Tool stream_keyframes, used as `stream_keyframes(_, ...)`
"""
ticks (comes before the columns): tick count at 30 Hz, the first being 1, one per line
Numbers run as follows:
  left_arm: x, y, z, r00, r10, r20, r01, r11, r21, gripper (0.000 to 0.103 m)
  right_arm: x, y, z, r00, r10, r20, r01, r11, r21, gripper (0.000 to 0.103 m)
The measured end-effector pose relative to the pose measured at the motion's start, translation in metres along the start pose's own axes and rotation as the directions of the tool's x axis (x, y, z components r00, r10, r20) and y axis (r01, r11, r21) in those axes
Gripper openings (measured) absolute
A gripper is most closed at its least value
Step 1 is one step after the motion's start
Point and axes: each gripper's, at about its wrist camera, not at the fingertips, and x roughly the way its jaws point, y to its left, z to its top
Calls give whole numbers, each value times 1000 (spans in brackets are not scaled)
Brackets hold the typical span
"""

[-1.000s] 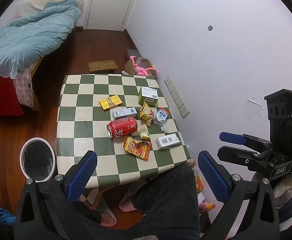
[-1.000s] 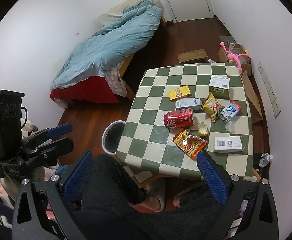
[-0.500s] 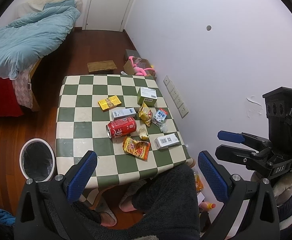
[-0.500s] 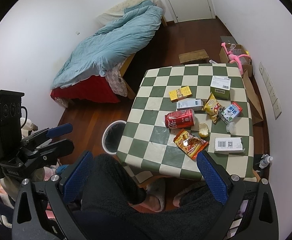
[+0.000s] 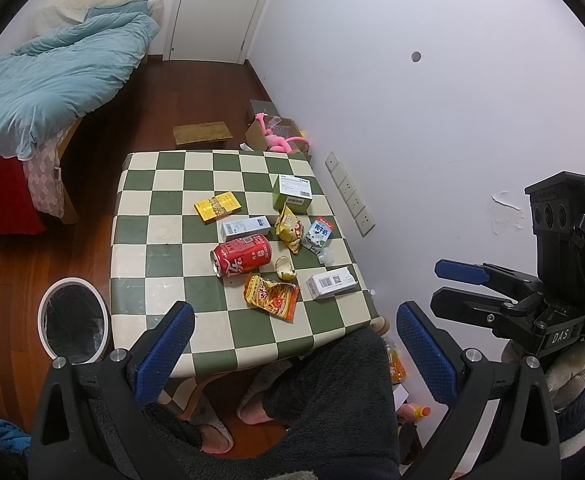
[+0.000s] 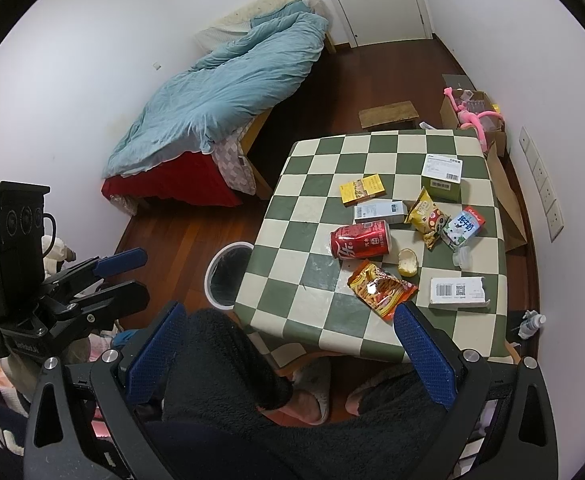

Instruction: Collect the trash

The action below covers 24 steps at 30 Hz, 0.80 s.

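Trash lies on a green-and-white checkered table [image 5: 160, 240] [image 6: 316, 276]: a red can [image 5: 241, 256] [image 6: 360, 239] on its side, an orange snack bag [image 5: 270, 295] [image 6: 380, 288], a yellow snack bag [image 5: 289, 229], a milk carton [image 5: 317, 233], a white barcode box [image 5: 330, 282] and a yellow flat box [image 5: 217, 207]. A white-rimmed bin [image 5: 70, 280] [image 6: 208, 276] with a black liner stands on the floor left of the table. My left gripper [image 5: 292, 344] and right gripper [image 6: 288, 340] hang high above the table's near edge, both open and holding nothing.
A green box [image 5: 293, 193] and a white-blue box [image 5: 245, 227] also lie on the table. A person's dark fleece-covered legs [image 5: 324, 400] sit under its near edge. A bed with a blue duvet [image 5: 52, 80] is at the far left. The wall [image 5: 412, 160] is close on the right.
Both views have drifted only slightly. The grippers stay open and nothing on the table has moved.
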Motion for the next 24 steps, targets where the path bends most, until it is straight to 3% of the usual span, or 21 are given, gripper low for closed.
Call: stream_keyframes(24, -1, -2, 2, 1000, -1, 1, 1, 1000, 2, 103, -2, 4, 3, 1000, 2, 4, -2, 1000, -3, 103)
